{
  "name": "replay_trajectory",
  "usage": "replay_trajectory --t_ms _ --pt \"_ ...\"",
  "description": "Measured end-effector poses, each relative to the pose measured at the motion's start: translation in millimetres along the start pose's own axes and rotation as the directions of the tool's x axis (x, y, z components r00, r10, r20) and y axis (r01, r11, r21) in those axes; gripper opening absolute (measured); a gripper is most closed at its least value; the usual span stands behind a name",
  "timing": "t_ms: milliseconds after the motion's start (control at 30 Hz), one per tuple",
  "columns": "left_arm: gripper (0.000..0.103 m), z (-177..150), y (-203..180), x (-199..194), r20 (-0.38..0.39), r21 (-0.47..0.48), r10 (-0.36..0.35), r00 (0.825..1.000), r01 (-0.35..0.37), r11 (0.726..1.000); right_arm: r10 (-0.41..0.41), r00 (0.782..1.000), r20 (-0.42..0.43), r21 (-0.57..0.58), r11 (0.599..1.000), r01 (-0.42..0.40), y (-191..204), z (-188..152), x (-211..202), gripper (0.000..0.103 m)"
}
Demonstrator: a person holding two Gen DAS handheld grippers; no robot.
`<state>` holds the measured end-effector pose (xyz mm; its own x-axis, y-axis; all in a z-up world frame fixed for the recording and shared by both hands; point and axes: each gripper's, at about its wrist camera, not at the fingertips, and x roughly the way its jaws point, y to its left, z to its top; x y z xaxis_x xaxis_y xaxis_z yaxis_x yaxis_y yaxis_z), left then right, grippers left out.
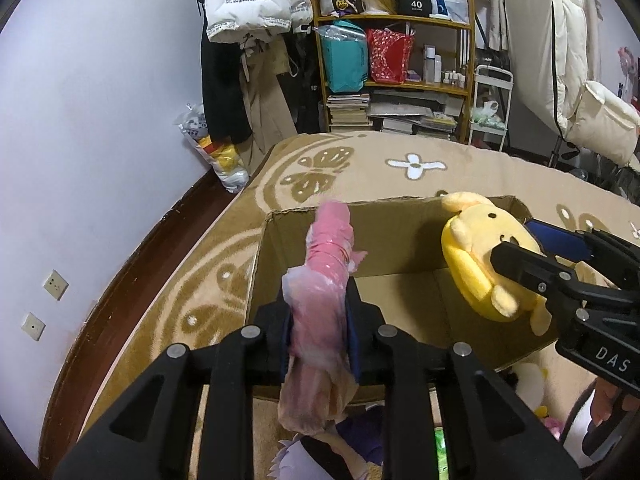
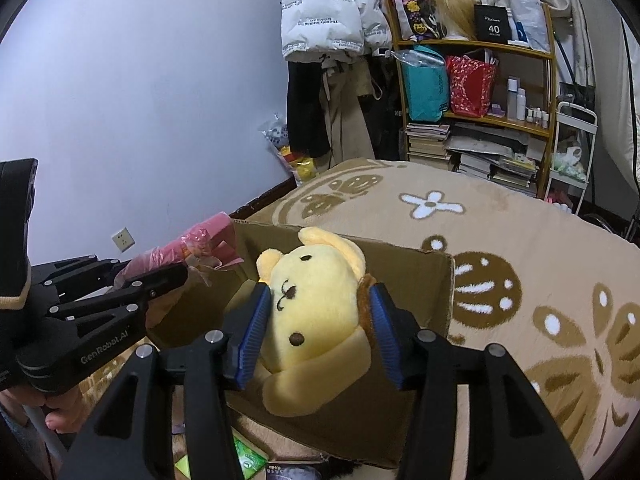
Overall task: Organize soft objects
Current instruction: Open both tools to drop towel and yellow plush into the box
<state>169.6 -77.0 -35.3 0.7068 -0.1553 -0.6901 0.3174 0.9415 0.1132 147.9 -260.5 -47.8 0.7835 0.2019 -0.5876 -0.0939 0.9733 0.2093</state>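
Observation:
My left gripper (image 1: 318, 336) is shut on a pink soft toy wrapped in clear plastic (image 1: 326, 280) and holds it upright over the near edge of an open cardboard box (image 1: 396, 284). My right gripper (image 2: 316, 334) is shut on a yellow bear plush (image 2: 316, 304) and holds it above the same box (image 2: 424, 280). In the left wrist view the bear (image 1: 484, 260) and the right gripper (image 1: 540, 256) hang over the box's right side. In the right wrist view the pink toy (image 2: 188, 248) and the left gripper (image 2: 160, 276) are at the left.
The box stands on a beige patterned rug (image 1: 400, 168). More soft toys (image 1: 352, 436) lie on the floor below the grippers. A crowded shelf (image 1: 396, 72), hanging coats (image 1: 248, 40) and a bag of toys (image 1: 216, 148) line the far wall.

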Motion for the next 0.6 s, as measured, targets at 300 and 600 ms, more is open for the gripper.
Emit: replay_trajectory --t_ms 300,600 --pt "0.024 -1.4 4.1 -4.2 -0.018 0.002 0.017 1.000 -0.017 1.000 -0.012 1.000 -0.009 0.010 1.000 0.012 1.1 -2.8 -2.2 0.057" --pt "0.046 -5.6 11.1 -27.2 -0.013 0.000 0.016 1.000 -0.016 1.000 -0.040 0.999 0.030 0.029 0.999 0.039 8.1 -2.6 -23.6 0.084"
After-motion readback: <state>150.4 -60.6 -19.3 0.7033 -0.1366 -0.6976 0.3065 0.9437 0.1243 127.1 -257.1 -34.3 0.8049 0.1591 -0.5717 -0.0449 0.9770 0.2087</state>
